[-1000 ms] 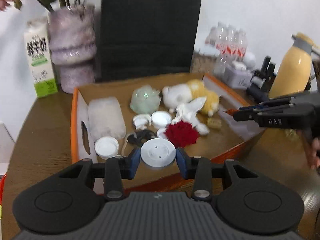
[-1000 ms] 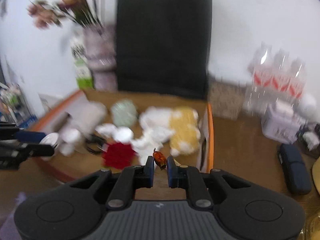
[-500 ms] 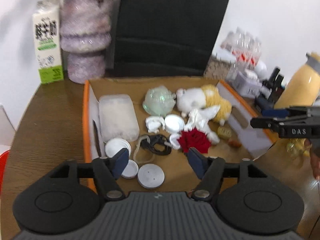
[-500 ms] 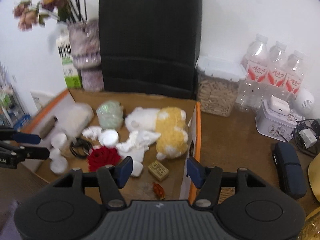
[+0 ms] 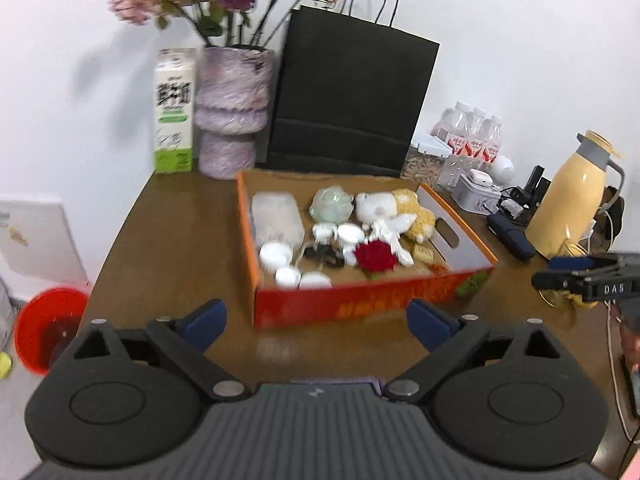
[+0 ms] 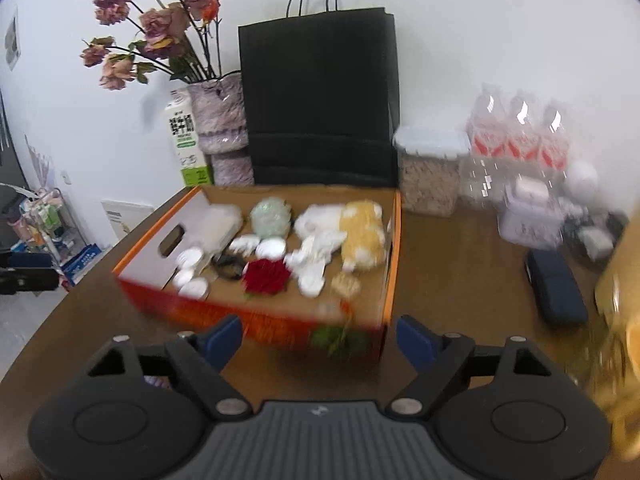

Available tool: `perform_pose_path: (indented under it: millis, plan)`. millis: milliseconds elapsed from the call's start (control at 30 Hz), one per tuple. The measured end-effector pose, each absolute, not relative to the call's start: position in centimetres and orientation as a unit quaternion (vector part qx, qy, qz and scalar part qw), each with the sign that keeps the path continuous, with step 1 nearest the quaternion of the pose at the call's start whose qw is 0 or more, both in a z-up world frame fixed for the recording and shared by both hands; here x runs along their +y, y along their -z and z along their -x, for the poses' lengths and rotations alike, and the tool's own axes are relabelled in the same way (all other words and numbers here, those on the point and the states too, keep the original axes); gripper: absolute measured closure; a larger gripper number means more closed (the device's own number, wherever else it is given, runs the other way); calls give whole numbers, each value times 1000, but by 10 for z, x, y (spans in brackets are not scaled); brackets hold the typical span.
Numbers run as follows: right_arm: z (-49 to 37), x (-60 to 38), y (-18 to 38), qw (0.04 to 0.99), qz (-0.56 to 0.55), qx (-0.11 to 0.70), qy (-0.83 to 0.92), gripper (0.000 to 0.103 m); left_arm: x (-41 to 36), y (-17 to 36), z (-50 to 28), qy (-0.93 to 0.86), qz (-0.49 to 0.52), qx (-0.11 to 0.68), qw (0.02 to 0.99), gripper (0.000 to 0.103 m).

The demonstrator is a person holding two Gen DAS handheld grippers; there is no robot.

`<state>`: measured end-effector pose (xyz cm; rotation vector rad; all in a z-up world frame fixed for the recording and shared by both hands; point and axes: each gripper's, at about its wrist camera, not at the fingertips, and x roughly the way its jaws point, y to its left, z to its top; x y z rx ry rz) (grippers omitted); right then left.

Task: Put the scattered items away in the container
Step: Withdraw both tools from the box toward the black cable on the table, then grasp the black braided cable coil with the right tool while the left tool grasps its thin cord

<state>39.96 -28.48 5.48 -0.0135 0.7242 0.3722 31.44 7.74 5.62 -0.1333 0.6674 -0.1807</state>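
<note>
Both grippers withdrew; only left view shows thermos (image 5: 572, 204).

Orange cardboard box (image 5: 360, 304) filled with small items, mid-frame in both wrist views.

The box sits open-topped on the worktop, with a printed red-orange front wall and oval handle cut-outs in its side walls. Inside, toward the back, lie a frosted plastic case (image 5: 276, 218), a pale green ball (image 5: 331, 204) and a white-and-yellow plush toy (image 5: 394, 210). In front of these sit several white round lids (image 5: 274, 256), a black cord (image 5: 322, 255), a red rose head (image 5: 375, 256), a white figurine (image 5: 390, 230) and a small tan block (image 5: 424, 254). Everything rests on the brown floor of the box.
</note>
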Motion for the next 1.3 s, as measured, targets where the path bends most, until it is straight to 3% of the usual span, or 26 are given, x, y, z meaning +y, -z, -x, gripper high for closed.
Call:
perform_pose_path:
  millis: [267, 500, 667, 1133, 1233, 1300]
  plan:
    - [-303, -285, -13, 909, -7, 375, -181, 17, 60, -19, -215, 92, 107, 289, 947, 2]
    - [-240, -272, 21, 897, -52, 401, -179, 17, 10, 21, -180, 109, 73, 364, 922, 2]
    - [-204, -255, 32, 895, -45, 405, -184, 17, -15, 22, -148, 151, 49, 354, 922, 2]
    - [-180, -241, 45, 921, -1, 359, -153, 10, -19, 25, -138, 136, 70, 345, 926, 3]
    - [-203, -240, 47, 932, -11, 336, -136, 9, -23, 21, -156, 112, 74, 306, 943, 8]
    - [-218, -237, 49, 936, -12, 327, -132, 9, -30, 19, -174, 114, 58, 298, 946, 21]
